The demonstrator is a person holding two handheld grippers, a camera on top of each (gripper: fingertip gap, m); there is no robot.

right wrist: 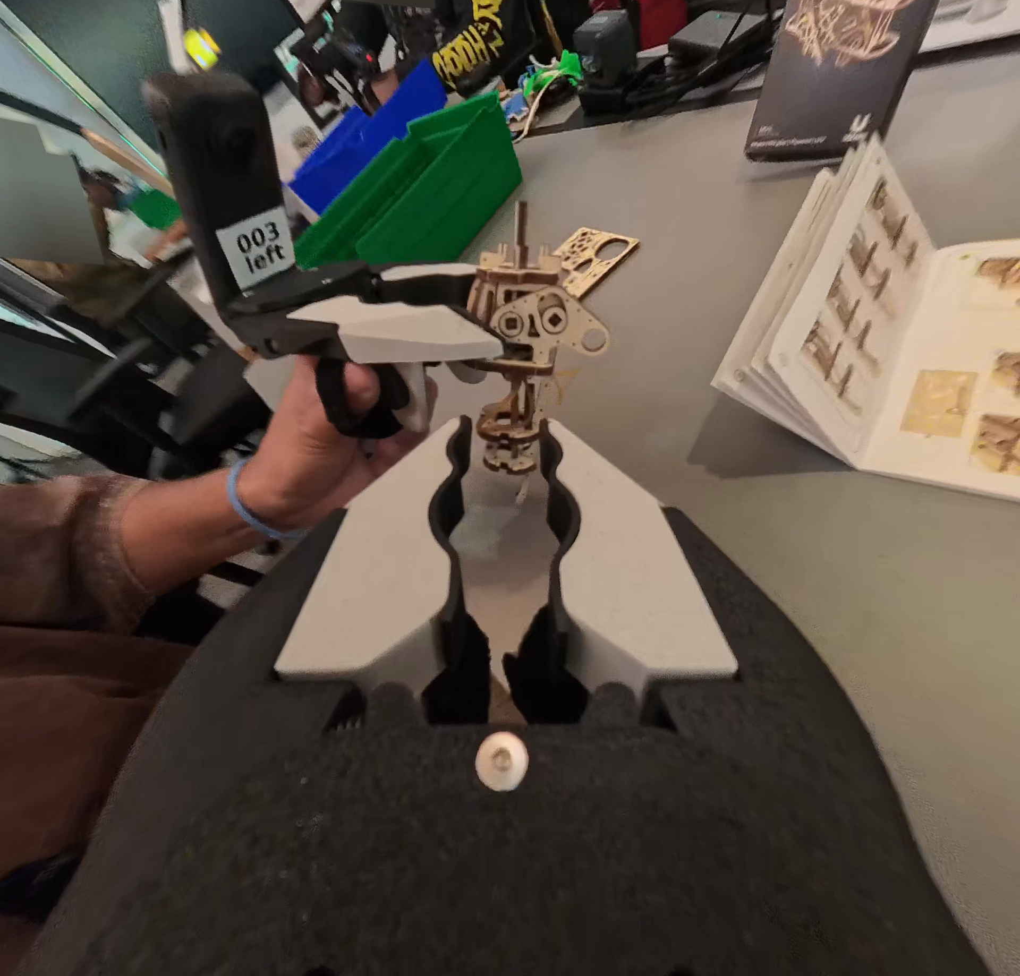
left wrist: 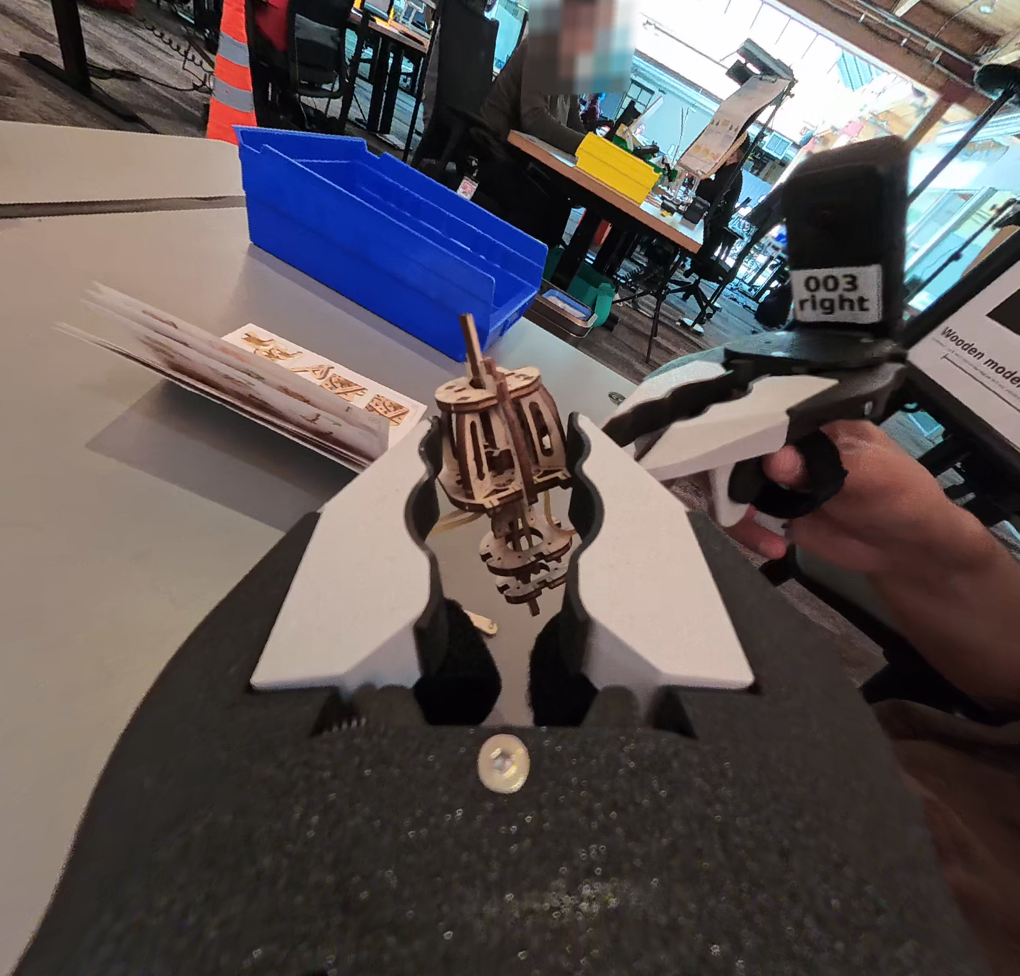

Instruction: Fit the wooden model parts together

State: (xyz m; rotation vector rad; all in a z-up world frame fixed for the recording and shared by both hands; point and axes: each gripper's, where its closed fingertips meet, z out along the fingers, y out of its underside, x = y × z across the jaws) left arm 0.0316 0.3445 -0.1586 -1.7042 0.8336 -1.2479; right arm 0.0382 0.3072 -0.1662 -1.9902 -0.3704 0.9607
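We held the wooden model (left wrist: 499, 453) in the air above the tabletop (left wrist: 138, 508), the left tool (right wrist: 497, 351) clenched on its upper cage. The right tool (right wrist: 505, 442) sat around the lower stack of discs, though we could not tell whether it gripped or merely bracketed them. To do the step well, we judged we should keep the upper half steady, line up the central rod, and press gently, since the thin plates looked fragile. The blue bin (left wrist: 386, 232) showed nothing inside from our angle; the green bin (right wrist: 430, 188) was closed to view. The booklet (right wrist: 883, 342) lay open nearby.
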